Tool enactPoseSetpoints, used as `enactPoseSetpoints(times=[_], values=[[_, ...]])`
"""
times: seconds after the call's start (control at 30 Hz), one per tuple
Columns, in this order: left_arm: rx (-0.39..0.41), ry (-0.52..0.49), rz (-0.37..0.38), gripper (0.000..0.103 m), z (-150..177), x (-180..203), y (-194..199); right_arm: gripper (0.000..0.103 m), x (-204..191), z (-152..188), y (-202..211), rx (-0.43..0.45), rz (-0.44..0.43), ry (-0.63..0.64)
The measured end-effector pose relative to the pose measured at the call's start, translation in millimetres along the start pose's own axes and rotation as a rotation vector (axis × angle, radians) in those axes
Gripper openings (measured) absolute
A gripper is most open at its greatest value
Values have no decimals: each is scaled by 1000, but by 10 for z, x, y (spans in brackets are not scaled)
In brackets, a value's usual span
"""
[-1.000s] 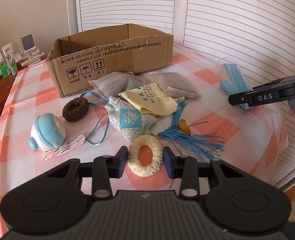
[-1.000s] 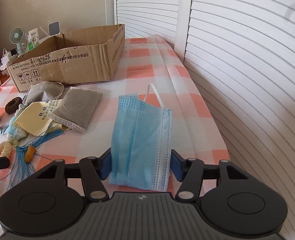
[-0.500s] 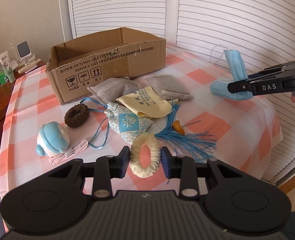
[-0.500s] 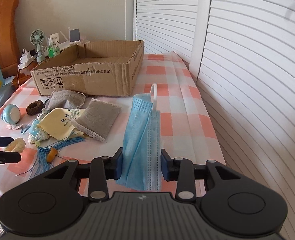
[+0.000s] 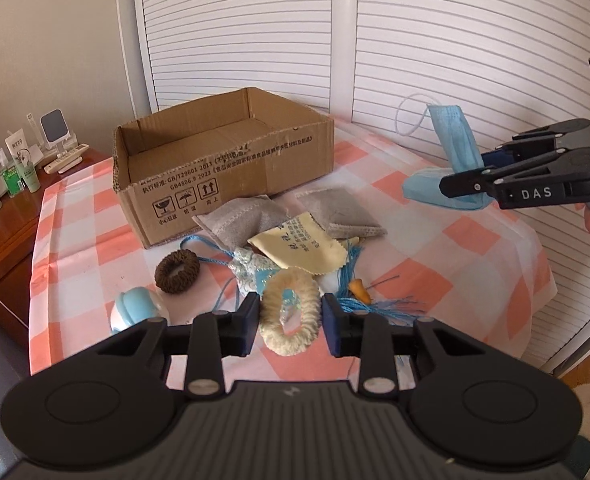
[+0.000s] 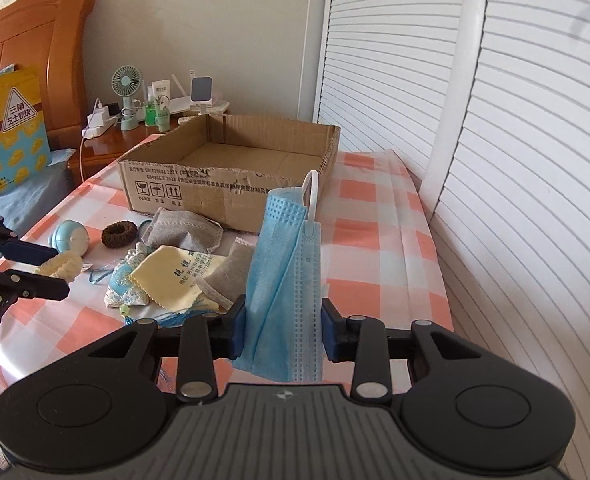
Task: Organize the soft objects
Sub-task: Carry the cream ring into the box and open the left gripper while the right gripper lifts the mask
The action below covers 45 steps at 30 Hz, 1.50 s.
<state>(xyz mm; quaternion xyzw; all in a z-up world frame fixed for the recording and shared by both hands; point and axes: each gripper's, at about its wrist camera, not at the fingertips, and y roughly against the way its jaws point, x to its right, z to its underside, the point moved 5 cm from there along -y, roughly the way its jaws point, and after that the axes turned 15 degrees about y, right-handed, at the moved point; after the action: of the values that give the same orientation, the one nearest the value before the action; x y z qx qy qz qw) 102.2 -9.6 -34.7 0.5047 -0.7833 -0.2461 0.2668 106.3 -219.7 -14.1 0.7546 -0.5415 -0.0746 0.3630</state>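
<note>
- Left gripper (image 5: pixel 291 322): jaws closed on the fluffy cream fabric hair ring (image 5: pixel 291 312), held clear above the counter (image 5: pixel 475 256) with its pink-and-white checked cloth.
- Right gripper (image 6: pixel 283 330): jaws clamped on the folded light-blue pleated face mask (image 6: pixel 285 280), lifted off the counter, white ear loop up.
- Open brown cardboard box (image 5: pixel 223 164) sits behind the pile, empty.
- On the counter: brown knitted hair ring (image 5: pixel 177 272), grey cloth pouches (image 5: pixel 239 220), yellow wiping cloth (image 5: pixel 299 244).

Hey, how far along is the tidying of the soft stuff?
Nothing is in the cardboard box yet. In hand: left gripper holds the cream scrunchie, right gripper the blue mask. Left: brown scrunchie, grey pouches, yellow cloth, tasselled sachet.
</note>
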Motion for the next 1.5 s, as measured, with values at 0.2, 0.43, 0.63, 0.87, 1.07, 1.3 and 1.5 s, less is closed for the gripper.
enactPoseSetpoints(times=[0.2, 0.43, 0.63, 0.87, 1.07, 1.3, 1.5], values=[[64, 4, -24, 32, -536, -142, -43, 41, 29, -352, -16, 63, -24, 49], [91, -6, -81, 32, -1332, -382, -471, 41, 97, -809, -221, 115, -46, 90], [62, 42, -132, 32, -1860, -678, -1087, 41, 182, -1081, -478, 119, -50, 115], [52, 95, -193, 80, -2116, -930, -1624, 41, 294, -1250, -735, 103, -53, 125], [84, 99, -195, 92, -2068, -925, -1477, 41, 366, -1353, -852, 104, -57, 125], [84, 79, -190, 98, -1699, -776, -831, 41, 435, -1559, -1059, 89, -57, 138], [132, 87, -231, 98, -1152, -670, -326, 41, 469, -1836, -1461, 57, -43, 147]])
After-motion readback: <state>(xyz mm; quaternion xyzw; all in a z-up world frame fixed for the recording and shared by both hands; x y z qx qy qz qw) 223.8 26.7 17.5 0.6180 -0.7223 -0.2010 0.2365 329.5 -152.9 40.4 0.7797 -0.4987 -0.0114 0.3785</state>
